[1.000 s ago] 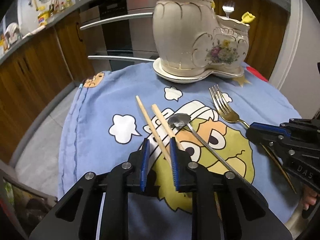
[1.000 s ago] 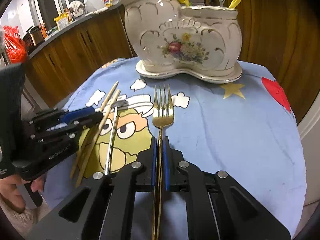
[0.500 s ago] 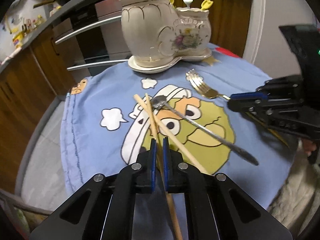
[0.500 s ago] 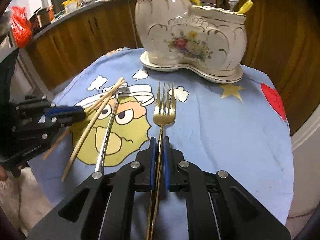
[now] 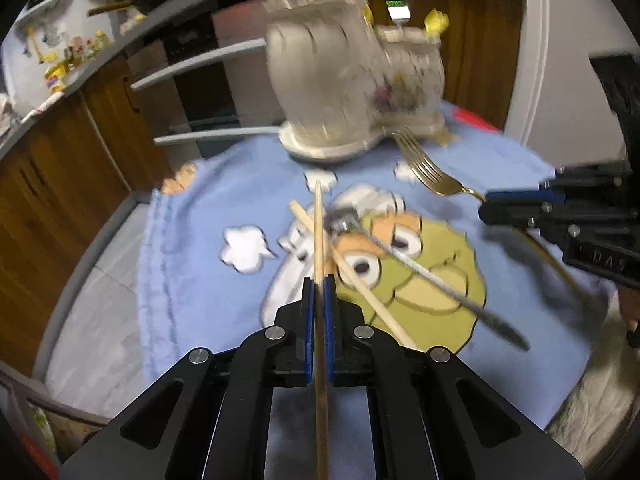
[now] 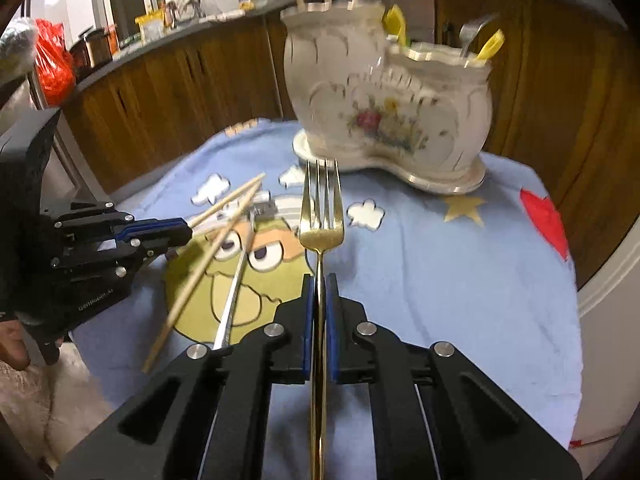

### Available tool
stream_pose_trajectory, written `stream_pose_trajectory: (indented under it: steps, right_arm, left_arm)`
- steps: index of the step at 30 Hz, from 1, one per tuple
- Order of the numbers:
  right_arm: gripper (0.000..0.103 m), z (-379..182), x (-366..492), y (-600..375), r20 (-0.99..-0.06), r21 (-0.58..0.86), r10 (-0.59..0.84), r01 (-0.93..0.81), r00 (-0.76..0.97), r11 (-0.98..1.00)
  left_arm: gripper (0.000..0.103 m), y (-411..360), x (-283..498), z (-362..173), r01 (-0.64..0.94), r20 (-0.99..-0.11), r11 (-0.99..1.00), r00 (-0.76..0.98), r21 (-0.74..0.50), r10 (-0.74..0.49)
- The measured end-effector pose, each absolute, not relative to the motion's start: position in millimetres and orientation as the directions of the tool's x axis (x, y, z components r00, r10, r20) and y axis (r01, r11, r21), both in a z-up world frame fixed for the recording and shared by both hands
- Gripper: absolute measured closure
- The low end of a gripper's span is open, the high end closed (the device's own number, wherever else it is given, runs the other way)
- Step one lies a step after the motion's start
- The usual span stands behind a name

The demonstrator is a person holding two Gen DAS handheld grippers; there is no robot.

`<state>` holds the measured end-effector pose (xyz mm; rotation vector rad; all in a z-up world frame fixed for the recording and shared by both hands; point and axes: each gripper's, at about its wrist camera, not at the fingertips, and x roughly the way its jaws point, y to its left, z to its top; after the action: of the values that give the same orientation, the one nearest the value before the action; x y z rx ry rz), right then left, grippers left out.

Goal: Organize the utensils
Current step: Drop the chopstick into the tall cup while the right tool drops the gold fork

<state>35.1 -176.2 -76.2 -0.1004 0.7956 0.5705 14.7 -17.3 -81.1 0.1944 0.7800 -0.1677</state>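
Observation:
My left gripper (image 5: 319,280) is shut on a wooden chopstick (image 5: 318,232) and holds it above the cloth, pointing at the holder. My right gripper (image 6: 320,278) is shut on a gold fork (image 6: 321,216), tines forward and lifted. A second chopstick (image 5: 352,276) and a silver spoon (image 5: 420,276) lie crossed on the blue cartoon cloth (image 5: 200,280). The white ceramic boot-shaped utensil holder (image 6: 384,96) stands at the far edge and holds chopsticks, a fork and yellow utensils. The left gripper (image 6: 176,232) also shows in the right wrist view, the right gripper (image 5: 496,202) in the left wrist view.
The round table edge drops off on all sides. Wooden kitchen cabinets (image 6: 172,92) and an oven with metal handles (image 5: 200,68) stand behind the table. A cluttered counter (image 6: 160,24) runs along the back left.
My left gripper closed on one chopstick and lifted it off the cloth. My right gripper raised the fork. Both have moved towards the holder.

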Motion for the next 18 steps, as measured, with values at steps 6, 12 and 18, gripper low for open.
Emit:
stream_pose_trajectory:
  steps: [6,12,18]
  right_arm:
    - [0.097,-45.4,18.3,-188.9,-0.558,0.128,0.501,-0.527,0.662,0.84]
    - [0.097,-18.6,-1.1,-197.7,-0.349,0.076,0.493,-0.5,0.797,0.863]
    - [0.097,10.1,0.6,-199.3,-0.194,0.026,0.427,-0.431,0.883,0.902]
  left_arm:
    - [0.098,-8.0,0.1,-45.4,0.156,-0.564,0.985,0.821,0.068,-0.091]
    - [0.098,-2.6,-15.9,-16.5,0.153,-0.384,0.988,0.912,-0.01,-0.145]
    - [0.098,-2.0,-14.4,12.2,0.177,-0.236,0.98,0.952,-0.09,-0.194]
